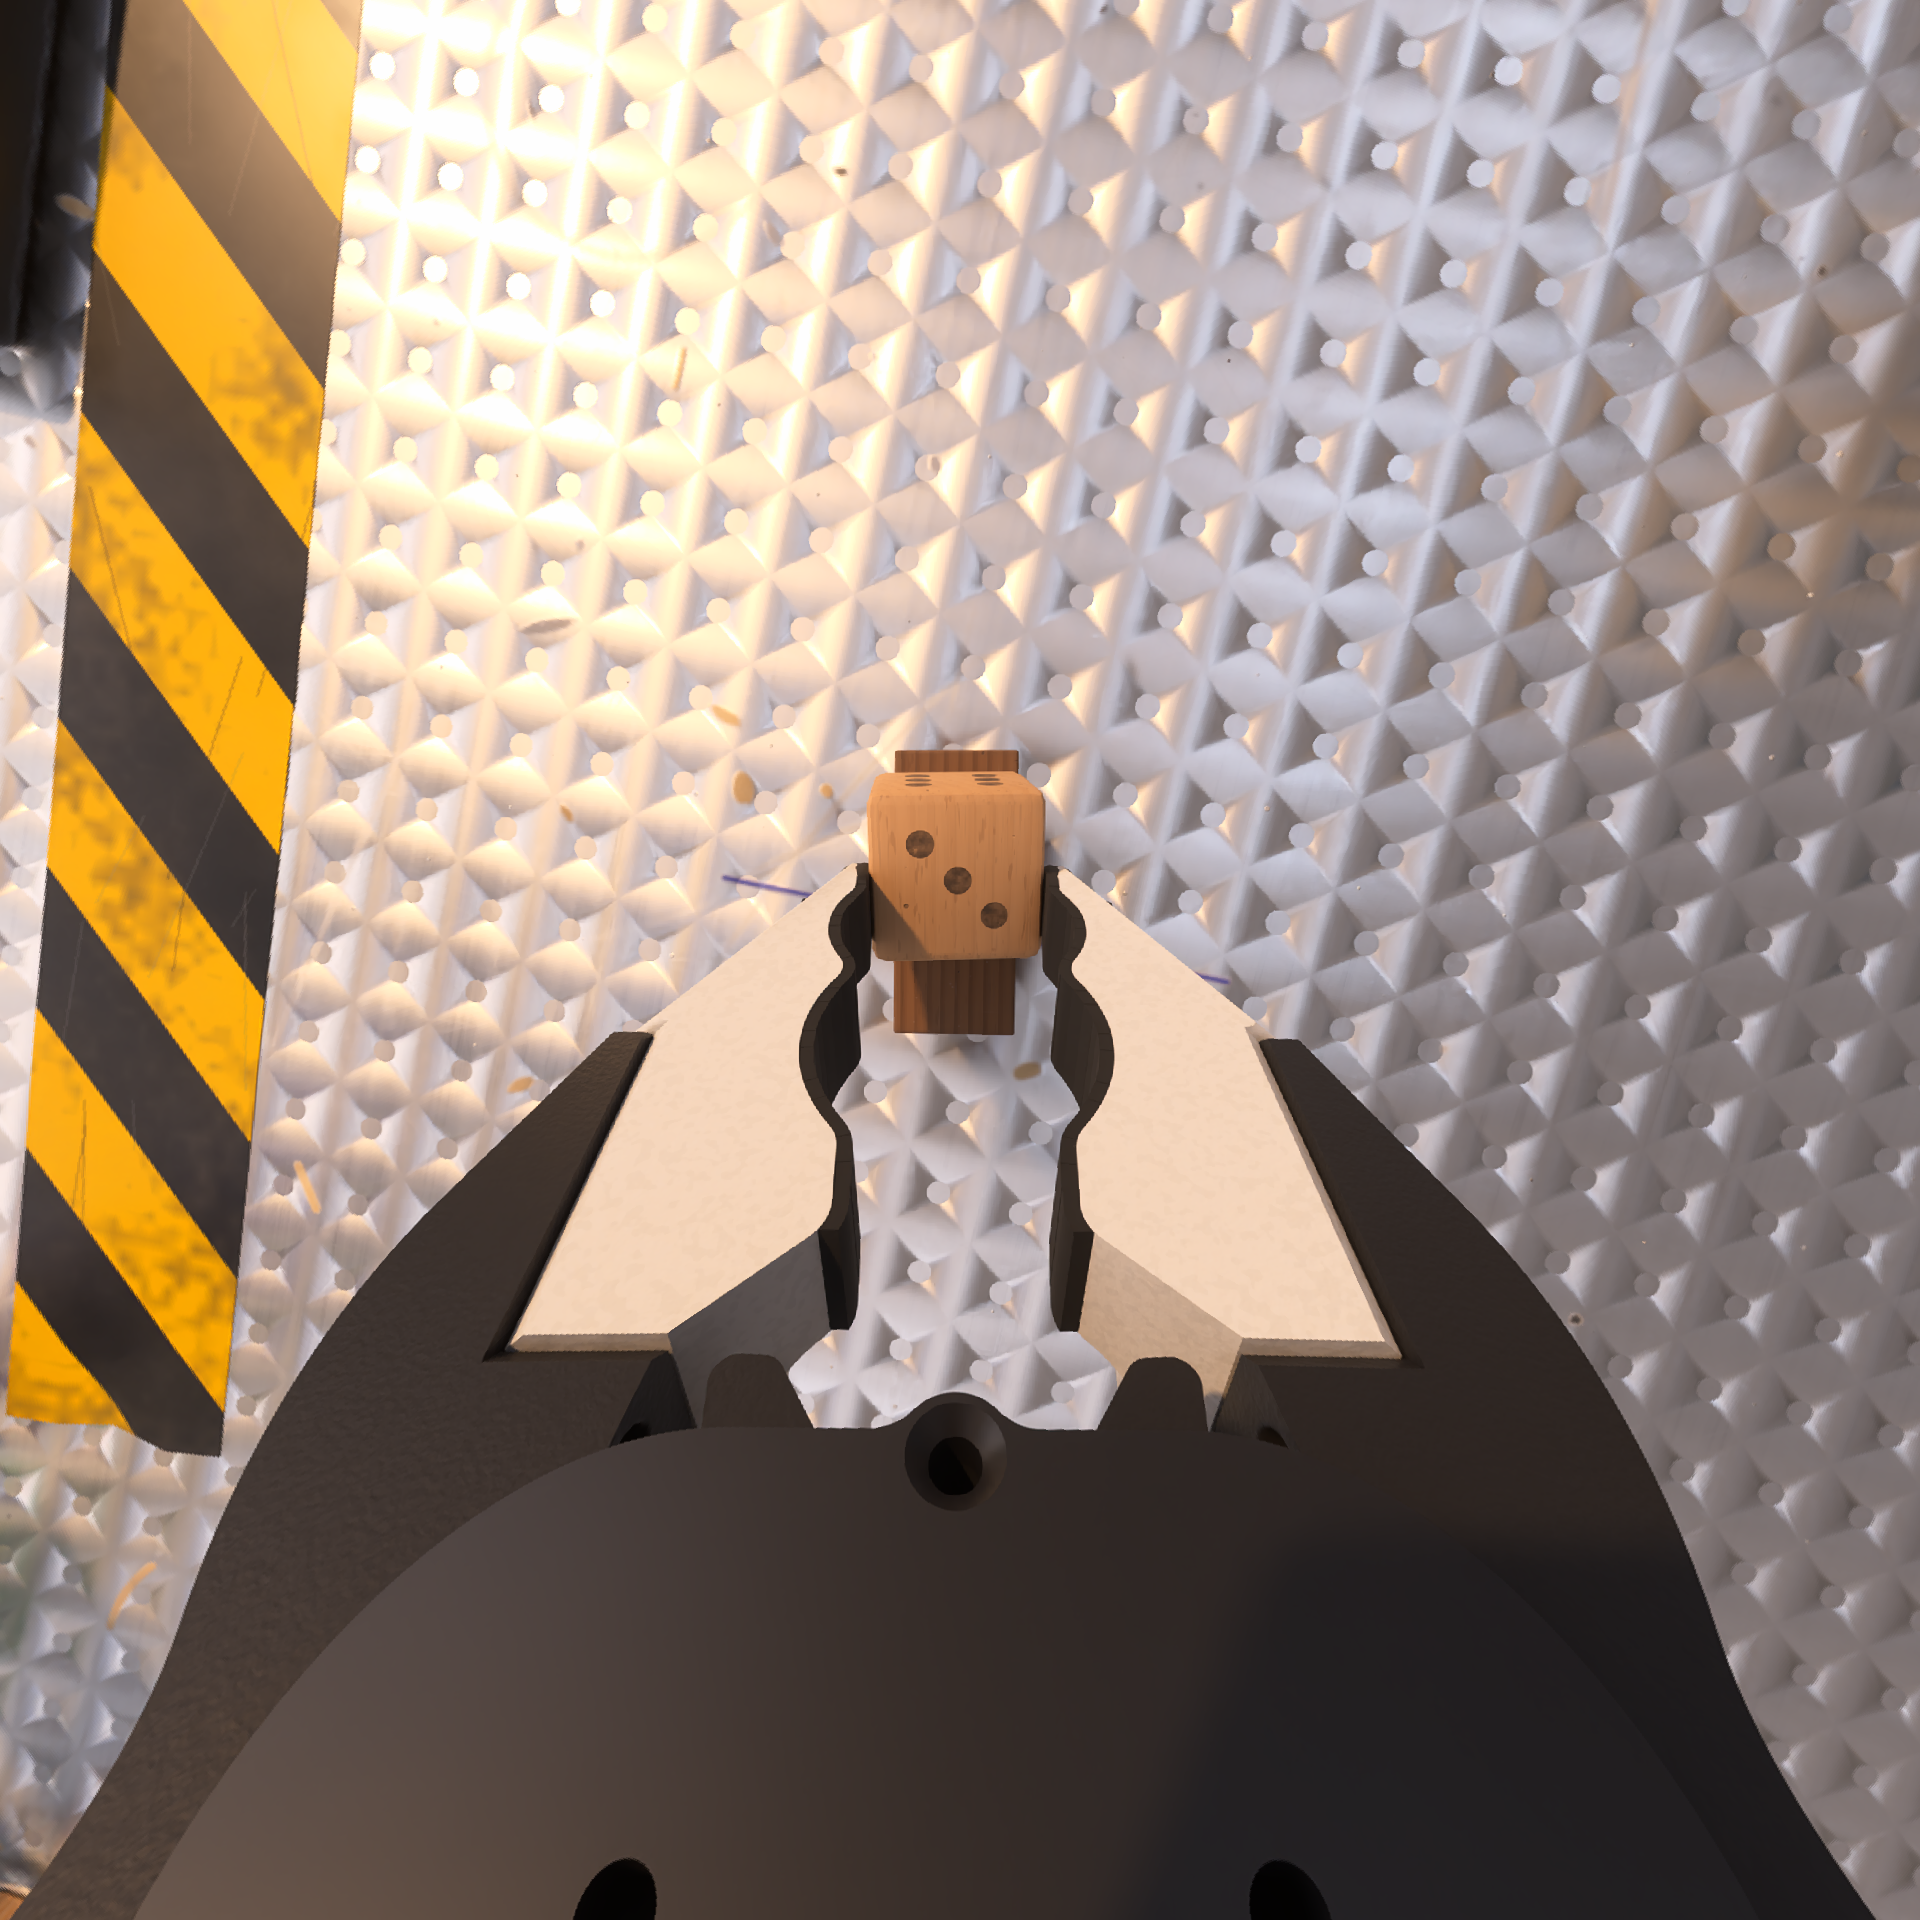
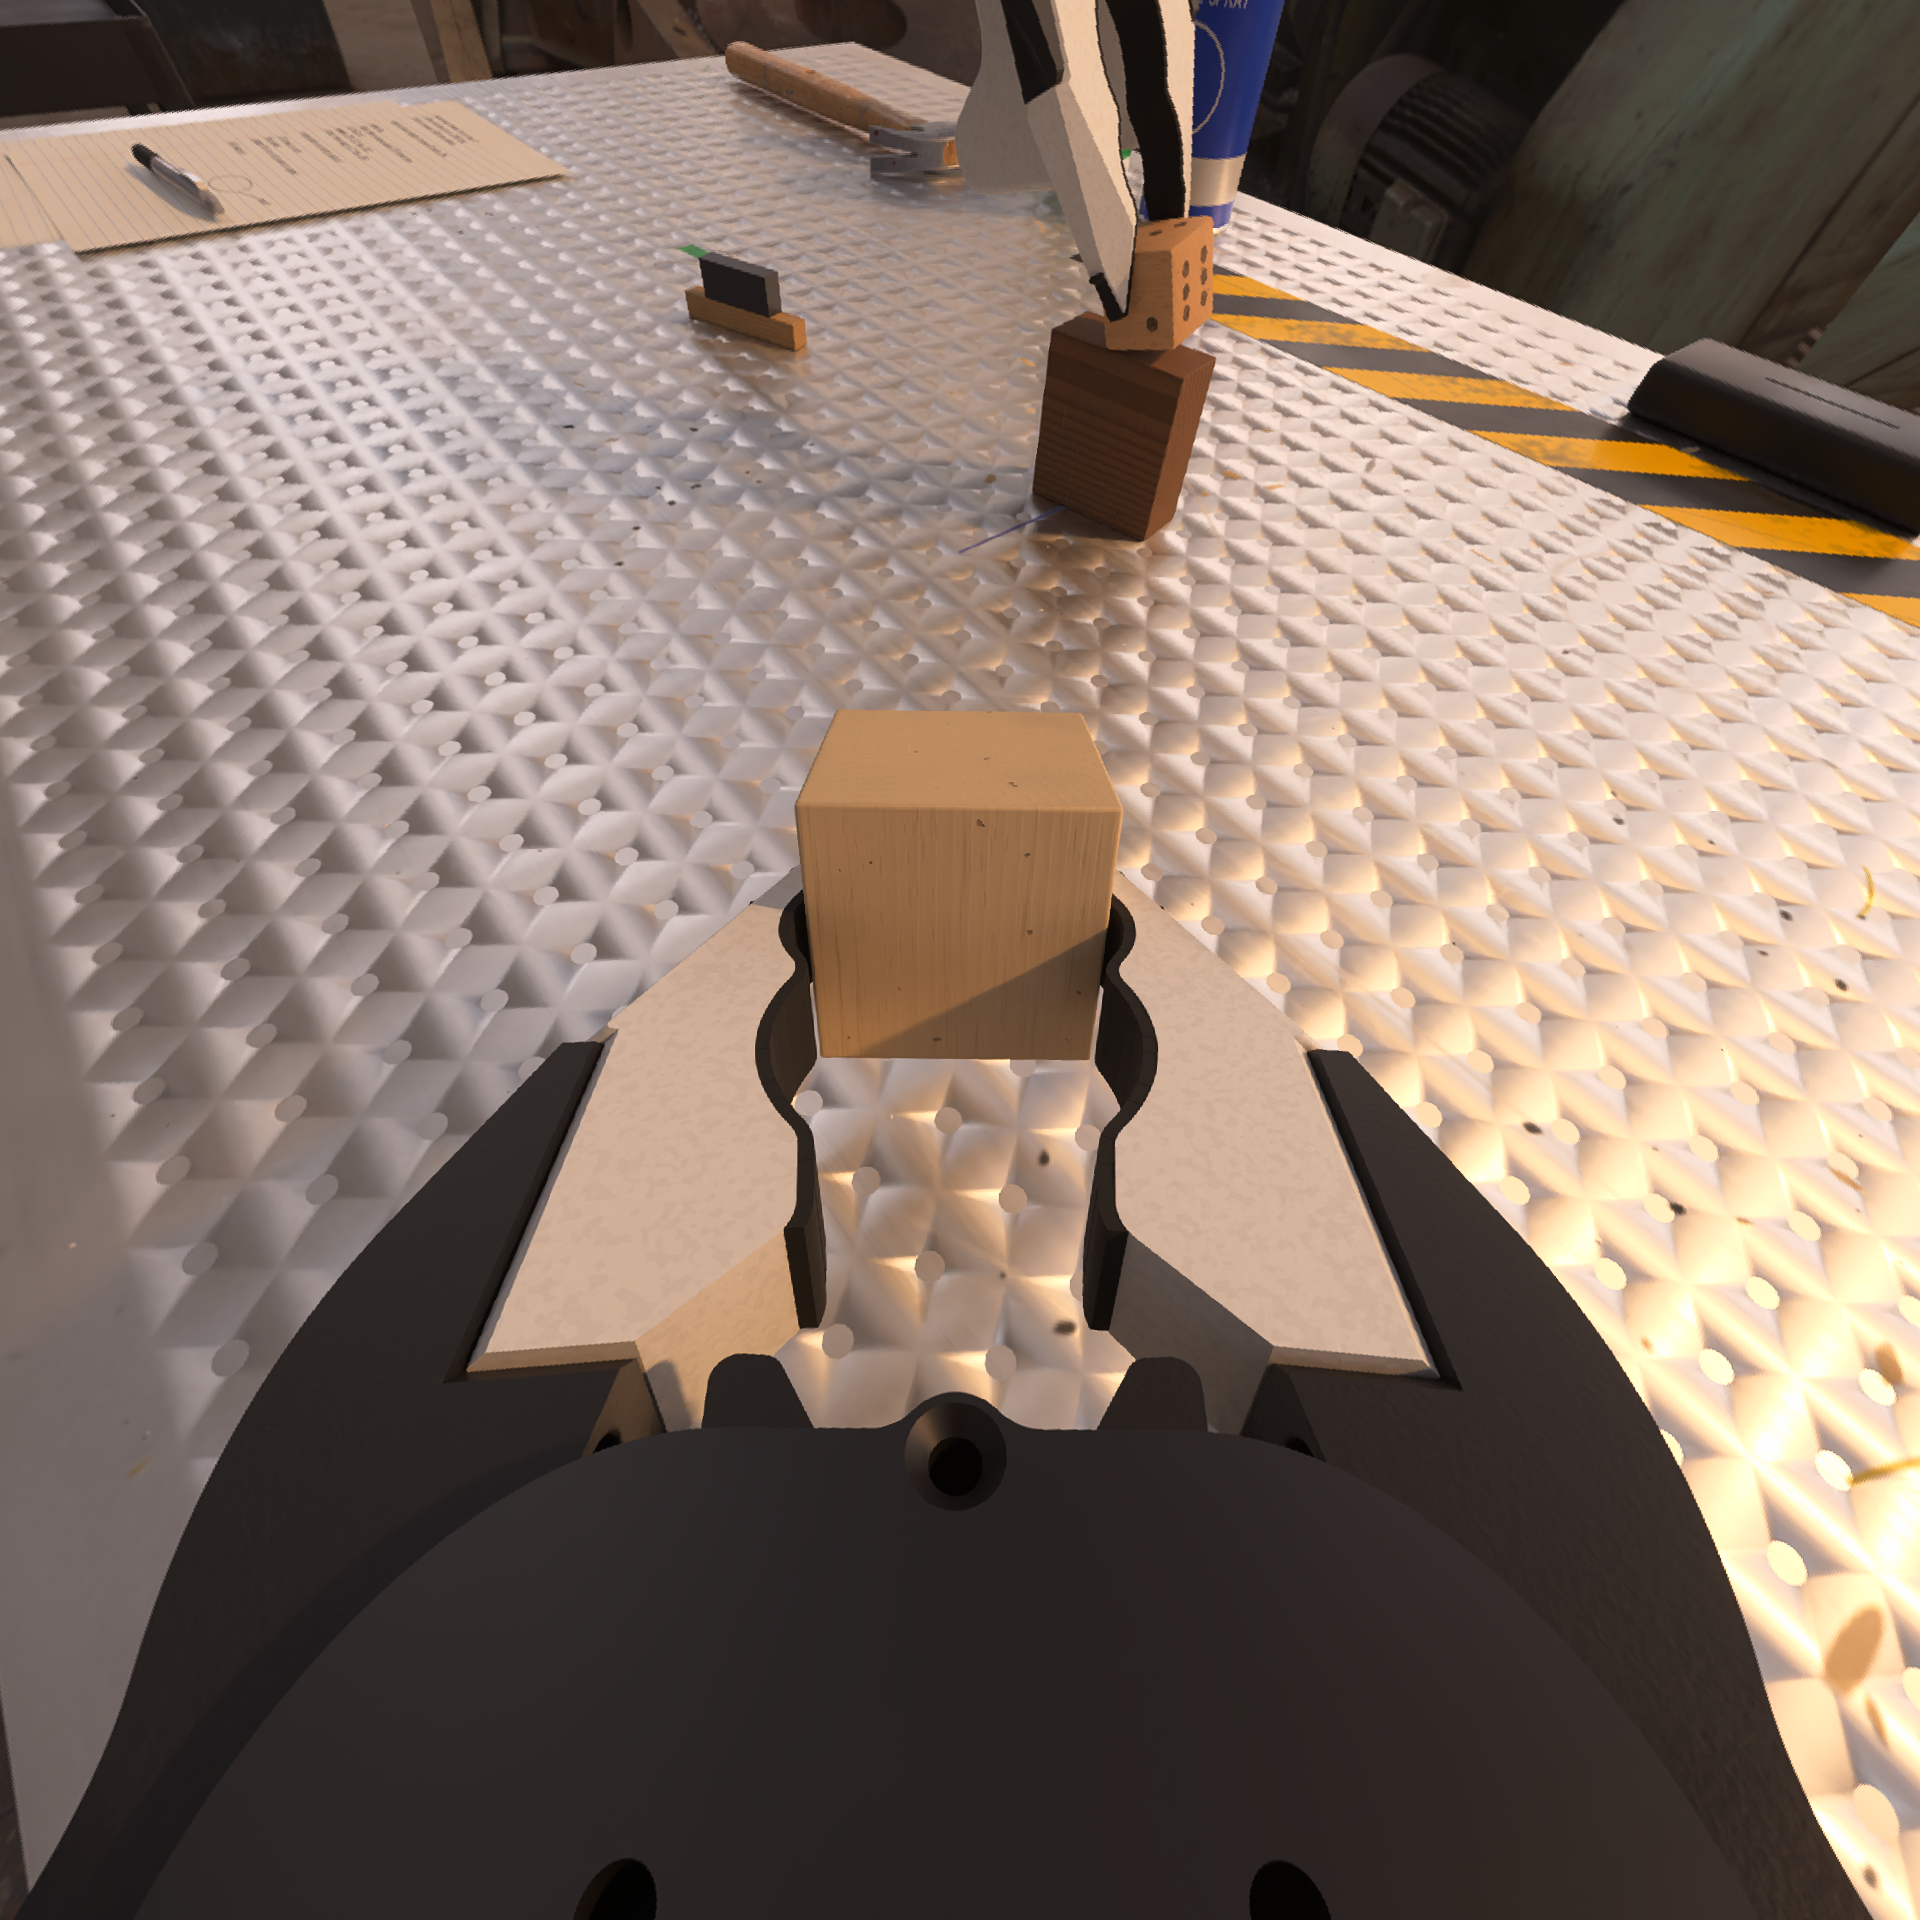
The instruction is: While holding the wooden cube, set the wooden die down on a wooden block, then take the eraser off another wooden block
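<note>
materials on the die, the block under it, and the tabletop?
Die: pale, smooth wood, it seems; fine grain, dark recessed pips. Dark block beneath it: darker reddish-brown wood, matte, with tight parallel lines on its side. Tabletop: looks like embossed sheet metal, shiny, with a raised diamond pattern catching warm glare.

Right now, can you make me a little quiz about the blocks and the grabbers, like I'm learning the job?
1. True or false: the eraser lies on the bare table.
2. What does the right gripper hold? A) hammer B) cube C) pen
3. Fill in: the left gripper grips the die over the dark ____.

Key
1. False. It sits on a flat block.
2. B. Its fingers clamp the cube above the table.
3. Block. The die is at the top of the tall block; whether it touches is hard to tell.
</note>
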